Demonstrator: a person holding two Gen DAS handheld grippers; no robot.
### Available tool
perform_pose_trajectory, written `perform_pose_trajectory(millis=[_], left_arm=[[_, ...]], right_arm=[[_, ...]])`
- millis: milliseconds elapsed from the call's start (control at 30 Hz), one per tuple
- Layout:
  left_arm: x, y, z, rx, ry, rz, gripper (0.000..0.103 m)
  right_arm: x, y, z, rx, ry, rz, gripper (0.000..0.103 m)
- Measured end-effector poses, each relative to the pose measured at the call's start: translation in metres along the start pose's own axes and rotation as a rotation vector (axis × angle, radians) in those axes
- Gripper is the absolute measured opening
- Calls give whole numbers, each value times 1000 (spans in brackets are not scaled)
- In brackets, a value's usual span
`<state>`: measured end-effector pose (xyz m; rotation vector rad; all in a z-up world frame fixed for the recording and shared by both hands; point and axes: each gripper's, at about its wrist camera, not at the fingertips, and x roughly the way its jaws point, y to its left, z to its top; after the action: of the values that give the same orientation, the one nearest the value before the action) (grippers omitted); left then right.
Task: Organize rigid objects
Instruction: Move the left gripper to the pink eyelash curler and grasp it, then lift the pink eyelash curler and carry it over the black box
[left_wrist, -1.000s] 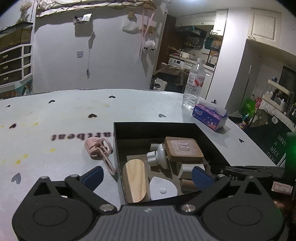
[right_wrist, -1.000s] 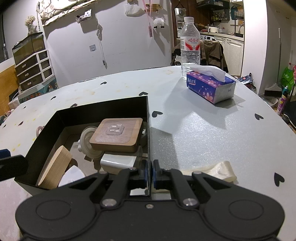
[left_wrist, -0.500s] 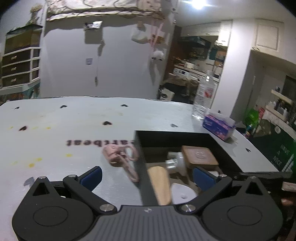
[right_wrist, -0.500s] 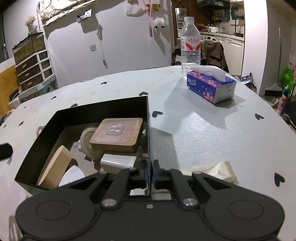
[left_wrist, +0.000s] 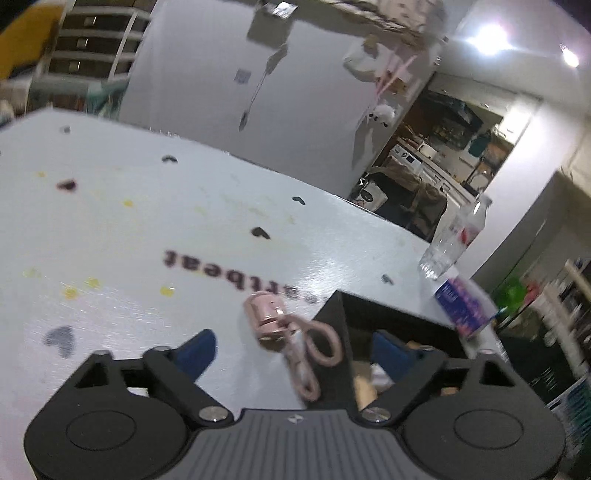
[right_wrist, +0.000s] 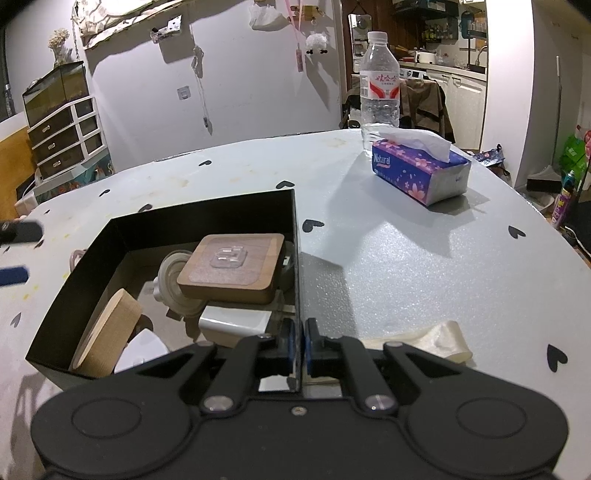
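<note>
A black open box (right_wrist: 207, 216) sits on the table and holds a square wooden block (right_wrist: 232, 267), a round wooden piece (right_wrist: 107, 332), a white plug-like item (right_wrist: 173, 286) and other white pieces. My right gripper (right_wrist: 296, 345) is shut on the box's near right wall. A pink eyelash curler (left_wrist: 291, 336) lies on the table just left of the box (left_wrist: 332, 343). My left gripper (left_wrist: 291, 352) is open and empty, tilted, with the curler between its blue pads (left_wrist: 194, 350). The left view is blurred.
A purple tissue box (right_wrist: 421, 171) and a water bottle (right_wrist: 380, 90) stand at the far right of the table. A cream strip (right_wrist: 432, 341) lies by my right gripper. The grey table (right_wrist: 424, 258) bears black heart marks.
My left gripper has swung left and tilted, so the pink curler now sits between its pads and the box has shifted to the right of view. The right gripper has not moved.
</note>
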<state>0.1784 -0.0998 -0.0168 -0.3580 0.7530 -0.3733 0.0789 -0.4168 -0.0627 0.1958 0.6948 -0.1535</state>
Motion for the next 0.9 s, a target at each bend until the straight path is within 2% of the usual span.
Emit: perform_pose_trajectory(millis=[133, 367, 467, 567, 600, 633, 733, 900], left_arm=[[13, -12, 8, -23, 15, -24, 73], [40, -19, 5, -59, 90, -24, 60], [46, -11, 1, -105, 99, -6, 43], [45, -2, -2, -158, 96, -56, 34], [42, -1, -3, -151, 89, -49, 21], [40, -1, -4, -138, 86, -34, 14], [32, 8, -7, -140, 83, -26, 6], [16, 28, -17, -124, 87, 15, 3]], right_arm=[[0, 0, 0, 0, 1, 0, 6], [1, -1, 0, 1, 1, 1, 6], [1, -1, 0, 2, 1, 2, 6], [1, -1, 0, 1, 1, 0, 6], [1, -1, 0, 1, 1, 0, 6], [1, -1, 0, 2, 1, 1, 6], [1, -1, 0, 2, 1, 1, 7], [1, -1, 0, 2, 1, 1, 7]])
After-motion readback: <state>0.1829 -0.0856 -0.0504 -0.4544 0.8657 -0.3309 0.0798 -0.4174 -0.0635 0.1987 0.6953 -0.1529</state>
